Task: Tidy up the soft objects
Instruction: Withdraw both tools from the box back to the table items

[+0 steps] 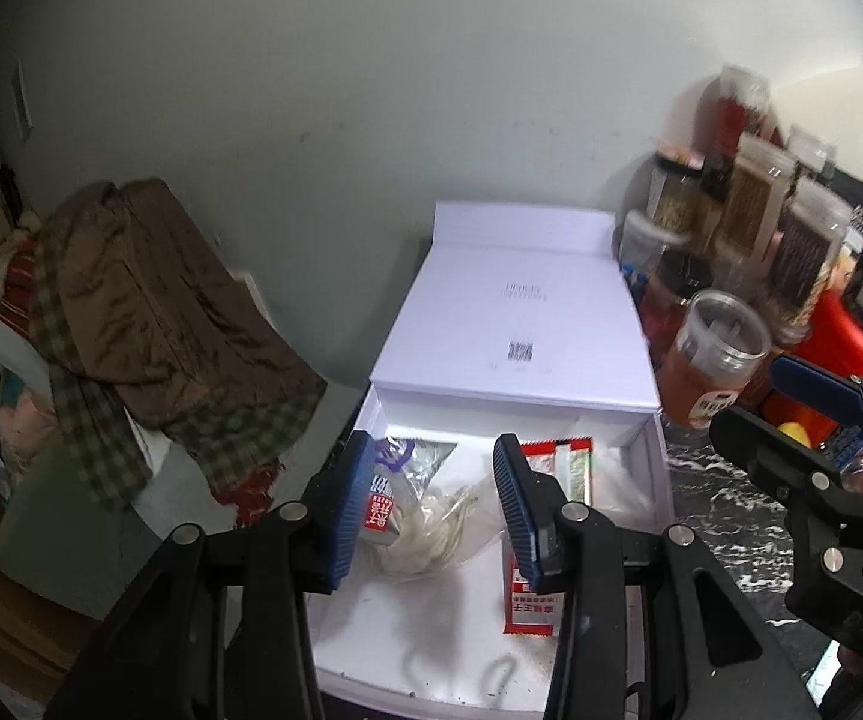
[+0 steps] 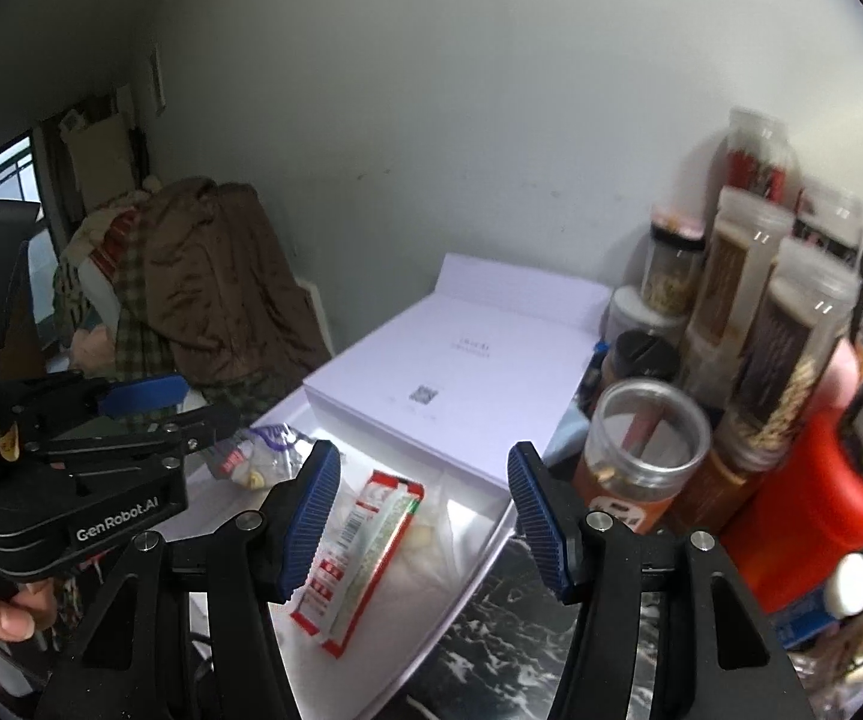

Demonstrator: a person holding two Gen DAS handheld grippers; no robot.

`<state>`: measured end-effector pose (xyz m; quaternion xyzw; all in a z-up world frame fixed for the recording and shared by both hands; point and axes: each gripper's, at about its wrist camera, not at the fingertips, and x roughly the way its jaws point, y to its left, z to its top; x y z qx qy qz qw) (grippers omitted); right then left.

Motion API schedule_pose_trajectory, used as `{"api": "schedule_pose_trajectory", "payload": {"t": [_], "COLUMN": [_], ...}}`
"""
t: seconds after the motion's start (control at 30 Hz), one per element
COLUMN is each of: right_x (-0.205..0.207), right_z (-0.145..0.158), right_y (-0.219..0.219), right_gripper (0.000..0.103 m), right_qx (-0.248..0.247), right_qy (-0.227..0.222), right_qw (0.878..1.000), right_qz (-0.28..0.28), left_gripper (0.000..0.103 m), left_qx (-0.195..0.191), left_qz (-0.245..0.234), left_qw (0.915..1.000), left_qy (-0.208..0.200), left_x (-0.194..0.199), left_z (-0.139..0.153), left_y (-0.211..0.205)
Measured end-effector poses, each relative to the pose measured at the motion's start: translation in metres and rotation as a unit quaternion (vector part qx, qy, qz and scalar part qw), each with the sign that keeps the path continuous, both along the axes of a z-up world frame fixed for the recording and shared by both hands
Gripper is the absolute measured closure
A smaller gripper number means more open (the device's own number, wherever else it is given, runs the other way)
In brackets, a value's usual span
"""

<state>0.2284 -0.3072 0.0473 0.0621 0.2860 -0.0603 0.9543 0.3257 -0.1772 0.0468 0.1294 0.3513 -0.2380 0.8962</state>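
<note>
An open white box (image 1: 655,468) lies on the counter, its lid (image 1: 515,324) folded back toward the wall. Inside lie a red snack packet (image 1: 551,474) (image 2: 365,546), a clear bag of white stuff (image 1: 431,531), a purple and silver bag (image 1: 410,459) (image 2: 263,450) and another clear bag (image 2: 437,531). My left gripper (image 1: 434,450) hangs above the box, jaws apart with nothing between them. Over the box's right edge my right gripper (image 2: 422,450) is open and empty. Each gripper shows in the other's view: the right gripper (image 1: 761,402), the left gripper (image 2: 191,414).
Several jars and tall tubs (image 2: 641,456) and a red bottle (image 2: 809,510) crowd the wall at the right. A brown jacket on a pile of cloth (image 1: 149,312) sits left of the box. Dark marbled counter (image 2: 521,630) shows beside the box. A hand (image 2: 5,618) holds the left gripper.
</note>
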Motion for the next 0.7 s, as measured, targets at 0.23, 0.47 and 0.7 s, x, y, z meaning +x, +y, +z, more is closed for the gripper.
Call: {"api": "schedule_pose_trajectory", "payload": {"t": [0.23,0.47,0.7], "right_x": [-0.034,-0.073,-0.107], "right_z": [0.034,0.060,0.078], "right_y": [0.008,0.025,0.041], "right_gripper": [0.039,0.026,0.016], "right_qx": [-0.016,-0.041,-0.053], "right_qy": [-0.041,-0.084,-0.112], "right_qw": [0.999,0.996,0.992], "right_qz": [-0.004,-0.009,-0.009], "left_gripper": [0.062,0.062,0.040], "left_qx": [-0.020,-0.050,-0.070], "left_qz": [-0.005,0.002,0.000], "left_qw": [0.9992,0.9957,0.9919], "left_qy": [-0.034,-0.078,-0.106], "left_x": [-0.029,-0.064,-0.098], "left_z": [0.034,0.066,0.088], "left_y": [0.012,0.033,0.054]}}
